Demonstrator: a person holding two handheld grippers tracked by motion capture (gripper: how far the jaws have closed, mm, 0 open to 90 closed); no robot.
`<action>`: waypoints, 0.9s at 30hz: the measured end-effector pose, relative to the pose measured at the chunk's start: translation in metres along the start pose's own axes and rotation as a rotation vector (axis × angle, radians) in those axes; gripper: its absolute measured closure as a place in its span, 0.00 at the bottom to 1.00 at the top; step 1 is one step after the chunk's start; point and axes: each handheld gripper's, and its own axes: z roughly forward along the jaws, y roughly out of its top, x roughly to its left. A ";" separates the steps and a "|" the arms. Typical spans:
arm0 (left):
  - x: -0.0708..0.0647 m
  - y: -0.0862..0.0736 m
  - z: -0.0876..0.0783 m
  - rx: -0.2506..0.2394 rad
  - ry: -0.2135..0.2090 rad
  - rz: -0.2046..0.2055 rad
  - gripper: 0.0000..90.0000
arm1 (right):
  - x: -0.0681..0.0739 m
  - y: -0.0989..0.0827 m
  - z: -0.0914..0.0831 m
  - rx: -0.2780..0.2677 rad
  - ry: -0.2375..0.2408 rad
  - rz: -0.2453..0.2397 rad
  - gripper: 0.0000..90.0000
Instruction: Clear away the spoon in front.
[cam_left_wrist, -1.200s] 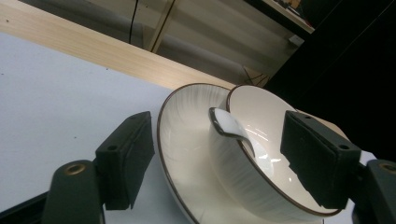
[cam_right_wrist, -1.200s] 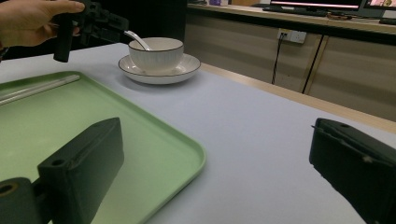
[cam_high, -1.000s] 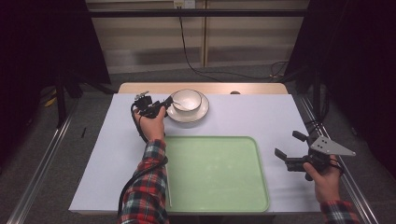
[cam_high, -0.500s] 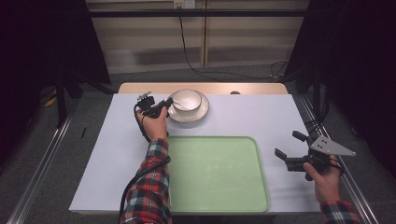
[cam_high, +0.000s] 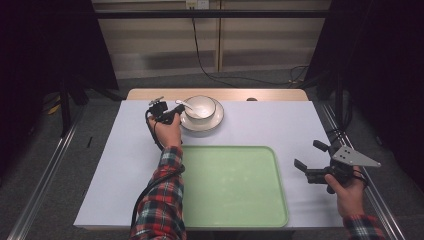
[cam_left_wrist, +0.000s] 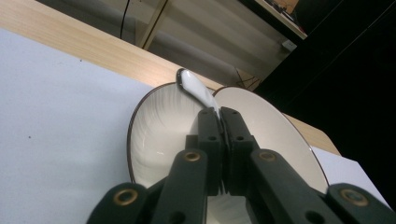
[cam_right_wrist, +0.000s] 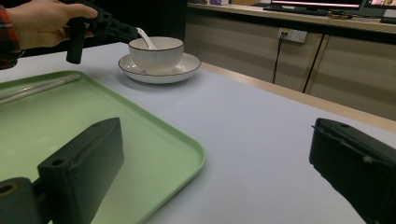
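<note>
High view: one bowl (cam_high: 200, 107), one saucer (cam_high: 202, 121), one spoon (cam_high: 183, 103), one tray (cam_high: 232, 185).
Left gripper (cam_high: 176, 110) jaws just closed, pinching the spoon handle; right gripper (cam_high: 311, 159) gapes wide, both hands unmoved.

Light falls from above onto the table (cam_high: 280, 130), which is bright and even, while the room around it is very dark. The tray (cam_right_wrist: 154, 140) shows soft glare. Close jaws look blurred; shadows are weak and soft.

We saw the bowl (cam_high: 200, 107) on the plate (cam_high: 202, 125), behind the tray (cam_high: 230, 186), spoon (cam_high: 186, 105) in it
</note>
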 end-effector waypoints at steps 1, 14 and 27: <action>-0.001 0.001 0.000 0.002 0.001 0.007 1.00 | 0.000 0.000 0.000 0.002 0.000 -0.001 0.03; 0.000 0.002 0.004 -0.045 0.031 -0.020 0.74 | 0.000 0.000 -0.001 0.000 0.003 0.000 0.03; 0.000 0.008 0.027 -0.024 0.052 -0.038 0.58 | -0.001 -0.001 -0.001 0.004 -0.002 0.007 0.03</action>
